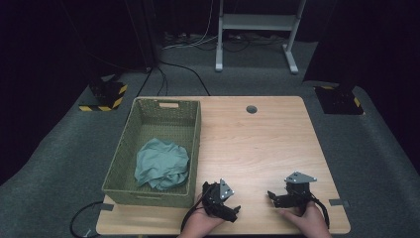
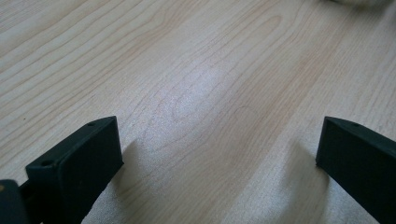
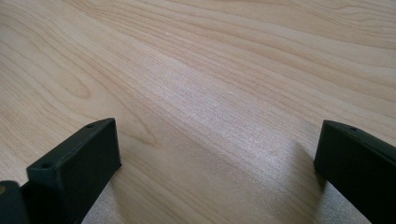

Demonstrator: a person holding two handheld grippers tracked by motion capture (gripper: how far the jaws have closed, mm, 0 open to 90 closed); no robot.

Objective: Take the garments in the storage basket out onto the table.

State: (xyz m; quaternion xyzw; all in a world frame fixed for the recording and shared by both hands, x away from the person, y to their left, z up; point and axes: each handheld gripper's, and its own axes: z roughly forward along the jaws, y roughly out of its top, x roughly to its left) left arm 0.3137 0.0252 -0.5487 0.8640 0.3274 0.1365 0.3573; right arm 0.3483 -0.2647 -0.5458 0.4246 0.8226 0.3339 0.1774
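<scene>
A crumpled teal cloth (image 1: 162,163) lies inside a green woven basket (image 1: 126,148) on the left half of the wooden table (image 1: 257,144). My left gripper (image 1: 230,212) rests near the table's front edge, just right of the basket's front corner, held by a hand. In the left gripper view the left gripper (image 2: 219,144) stands wide open over bare wood with nothing between its jaws. My right gripper (image 1: 273,197) sits near the front right, also hand-held. The right gripper (image 3: 217,144) is open too, with bare wood between its jaws.
A round cable hole (image 1: 251,109) sits near the table's far edge. A white metal stand (image 1: 255,29) rises behind the table on grey carpet. Black bases with yellow hazard stripes (image 1: 105,96) stand at both far corners. Cables (image 1: 81,218) trail on the floor.
</scene>
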